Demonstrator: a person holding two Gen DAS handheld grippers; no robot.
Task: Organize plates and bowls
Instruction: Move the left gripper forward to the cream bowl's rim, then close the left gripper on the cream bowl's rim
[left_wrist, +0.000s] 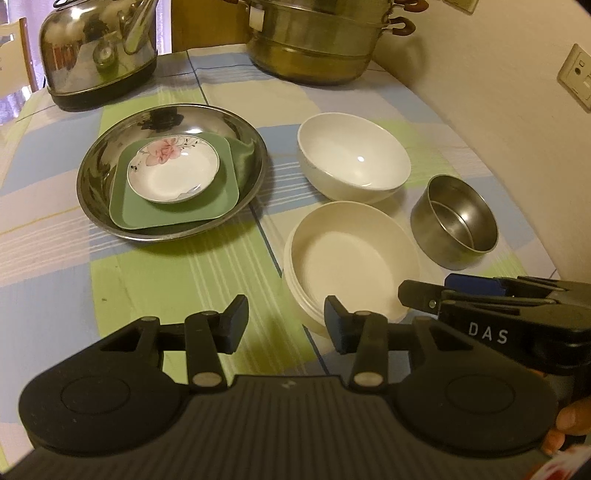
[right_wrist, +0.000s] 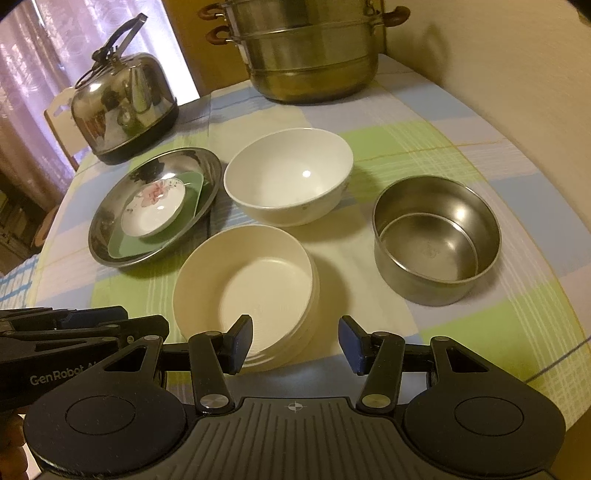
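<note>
A steel round plate (left_wrist: 92, 177) (right_wrist: 110, 206) holds a green square plate (left_wrist: 147, 218) (right_wrist: 125, 247) with a small floral dish (left_wrist: 173, 170) (right_wrist: 153, 210) on top. To their right stand a deep white bowl (left_wrist: 354, 155) (right_wrist: 288, 177), a cream shallow bowl (left_wrist: 351, 258) (right_wrist: 243, 280) and a small steel bowl (left_wrist: 456, 221) (right_wrist: 436, 240). My left gripper (left_wrist: 286, 325) (right_wrist: 92, 328) hovers open at the cream bowl's near-left rim, nothing between its pads. My right gripper (right_wrist: 295, 341) (left_wrist: 424, 295) is open over that bowl's near-right rim and grips nothing.
A steel kettle (left_wrist: 99, 55) (right_wrist: 125, 107) and a stacked steamer pot (left_wrist: 317, 40) (right_wrist: 310, 51) stand at the back of the checked tablecloth (left_wrist: 184, 266) (right_wrist: 424, 147). A wall with a socket (left_wrist: 578, 77) runs along the right. A chair back (right_wrist: 61, 122) shows behind the kettle.
</note>
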